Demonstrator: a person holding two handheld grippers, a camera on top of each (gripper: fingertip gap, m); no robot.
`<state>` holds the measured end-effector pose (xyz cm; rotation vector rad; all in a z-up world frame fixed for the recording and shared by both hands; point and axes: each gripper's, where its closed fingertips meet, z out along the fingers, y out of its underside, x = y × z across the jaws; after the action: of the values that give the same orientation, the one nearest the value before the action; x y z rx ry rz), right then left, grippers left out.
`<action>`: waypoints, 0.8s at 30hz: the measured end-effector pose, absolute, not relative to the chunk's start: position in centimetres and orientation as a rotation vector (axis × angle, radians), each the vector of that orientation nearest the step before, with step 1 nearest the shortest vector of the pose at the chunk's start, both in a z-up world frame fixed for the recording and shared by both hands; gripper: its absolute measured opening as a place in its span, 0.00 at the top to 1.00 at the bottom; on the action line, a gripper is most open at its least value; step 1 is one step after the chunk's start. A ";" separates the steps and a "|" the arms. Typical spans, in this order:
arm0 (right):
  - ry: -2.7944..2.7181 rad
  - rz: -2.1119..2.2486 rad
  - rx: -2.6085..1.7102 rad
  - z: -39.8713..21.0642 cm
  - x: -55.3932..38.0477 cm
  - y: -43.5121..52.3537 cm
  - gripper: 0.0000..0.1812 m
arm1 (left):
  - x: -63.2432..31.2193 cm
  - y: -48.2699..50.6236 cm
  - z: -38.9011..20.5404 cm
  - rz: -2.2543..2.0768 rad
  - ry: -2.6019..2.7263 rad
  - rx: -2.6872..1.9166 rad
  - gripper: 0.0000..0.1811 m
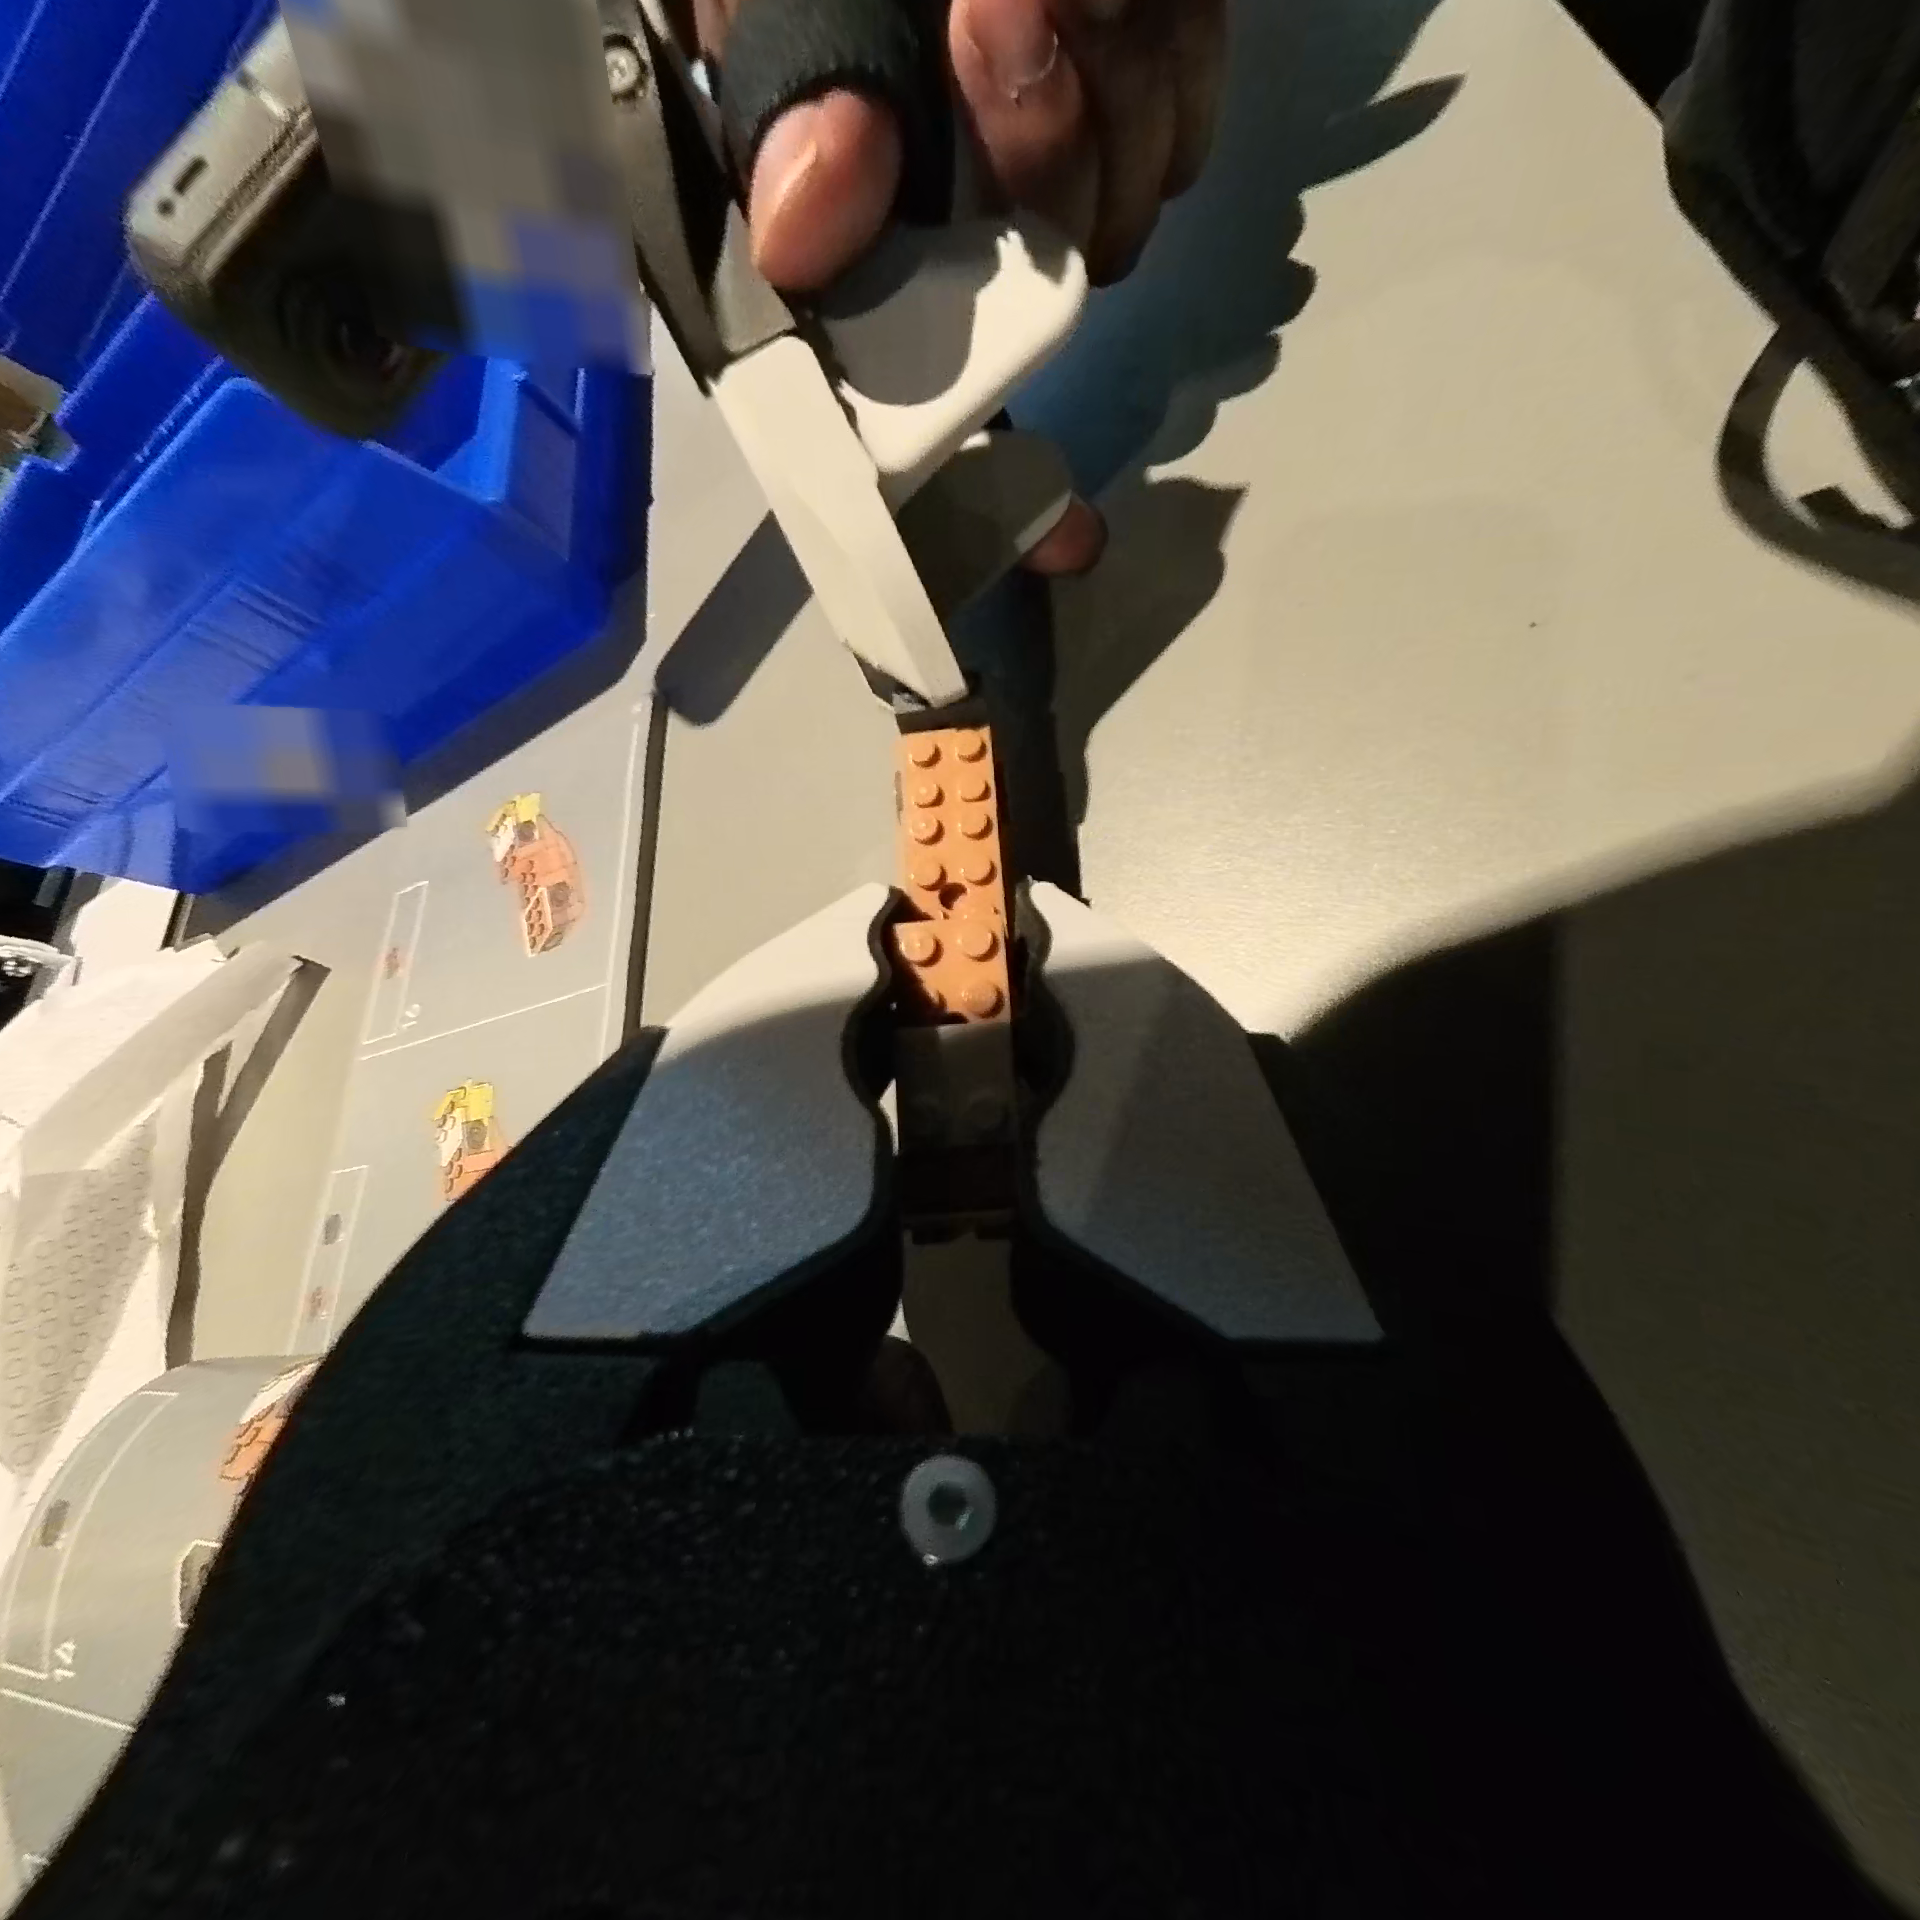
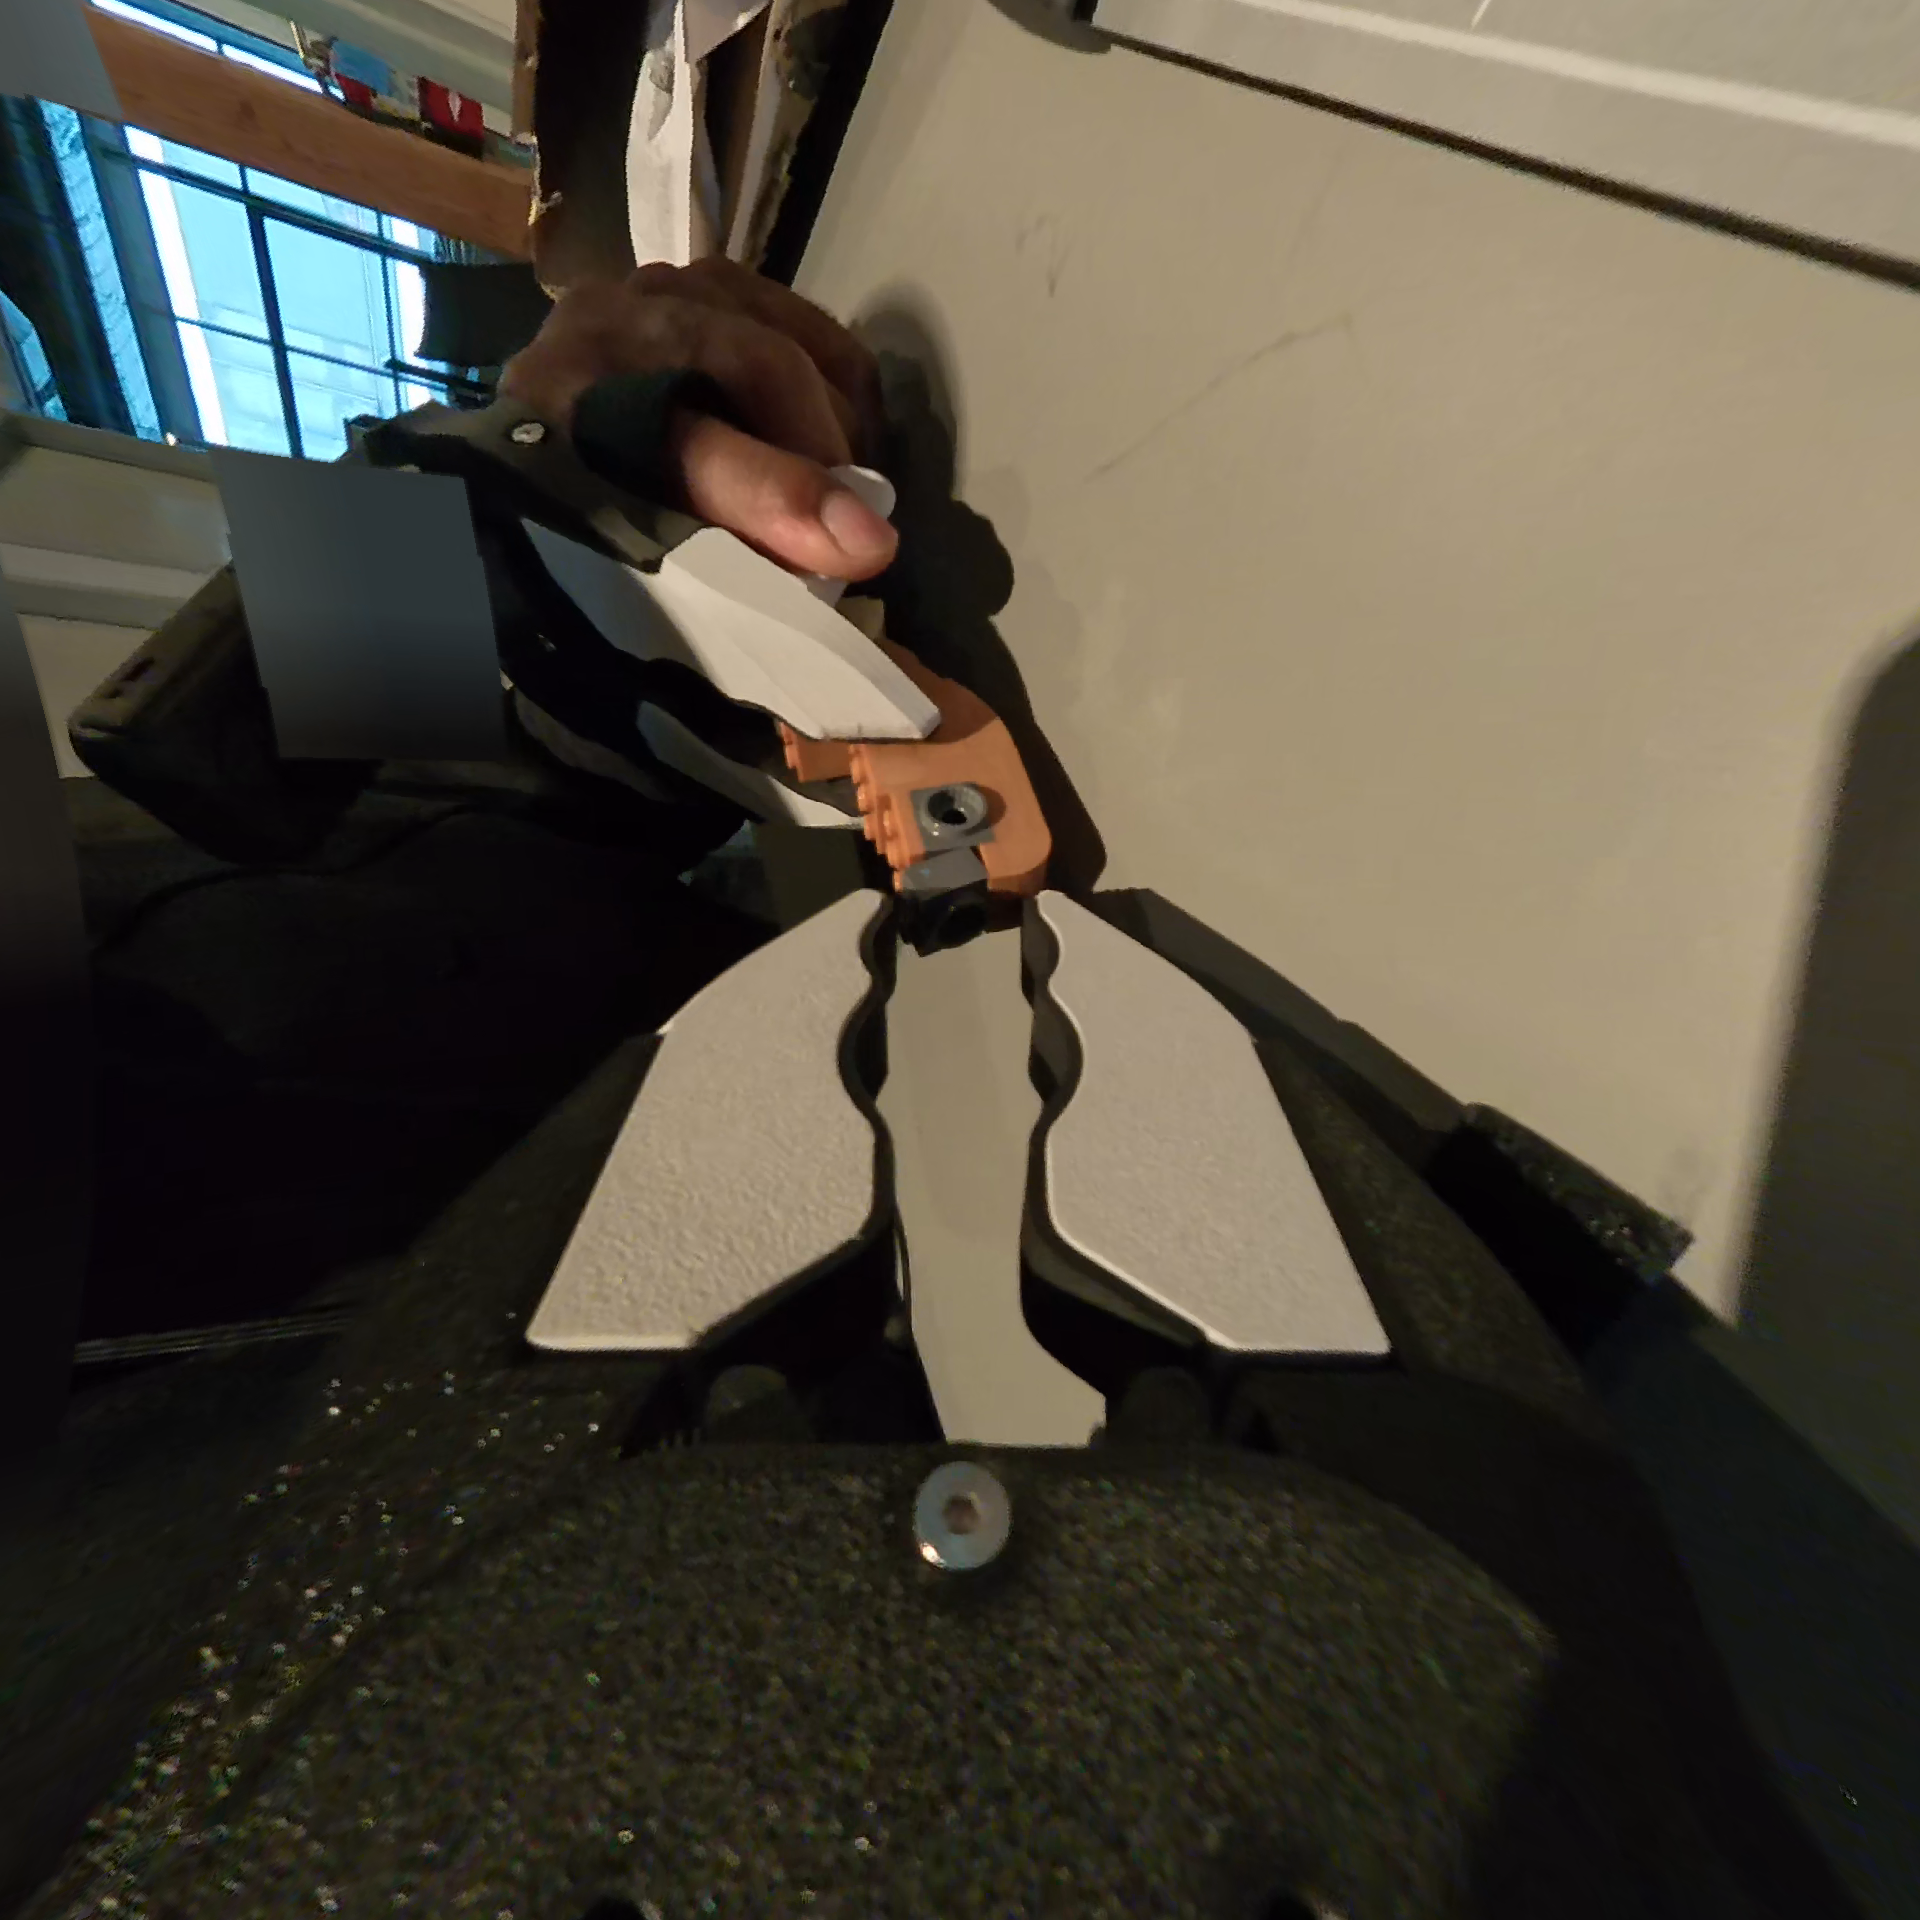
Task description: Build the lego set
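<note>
Grey and evenly lit, the bench (image 1: 1455, 623) was seen beneath both tools, with blue storage bins (image 1: 312, 582) stacked along its far left edge and a printed instruction sheet (image 1: 499, 935) spread just in front of them. An orange lego assembly (image 1: 951, 862) was held in the air above the middle of the bench, clear of its surface. The left gripper (image 1: 956, 997) was clamped on the near end of that assembly, its pale fingers (image 1: 1122, 1039) pressed against both sides. The right gripper (image 2: 956, 914) was closed on a small black piece (image 2: 948, 920) at the assembly's other end, beside a grey studded part (image 2: 954, 808). A hand (image 2: 717, 416) was seen wrapped around the handle of the left gripper, and another hand (image 1: 935, 135) around the right one.
</note>
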<state>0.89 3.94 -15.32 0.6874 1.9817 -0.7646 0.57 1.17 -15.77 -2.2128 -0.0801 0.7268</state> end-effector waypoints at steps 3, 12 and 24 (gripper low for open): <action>1.999 -0.780 0.692 -15.3 0.9 3.9 0.87 | 0.6 1.2 -15.8 0.728 -0.081 -2.213 0.90; 2.062 -0.824 0.704 -15.2 0.9 3.8 0.84 | 0.6 1.2 -15.8 0.761 -0.067 -2.208 0.90; 2.099 -0.955 0.703 -14.2 -0.8 4.4 0.84 | 1.0 0.6 -16.7 0.627 -0.144 -2.312 0.89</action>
<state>-0.83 4.43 -14.25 0.7026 2.0989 -0.9546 0.97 0.62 -16.67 -2.3121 -0.1439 0.6275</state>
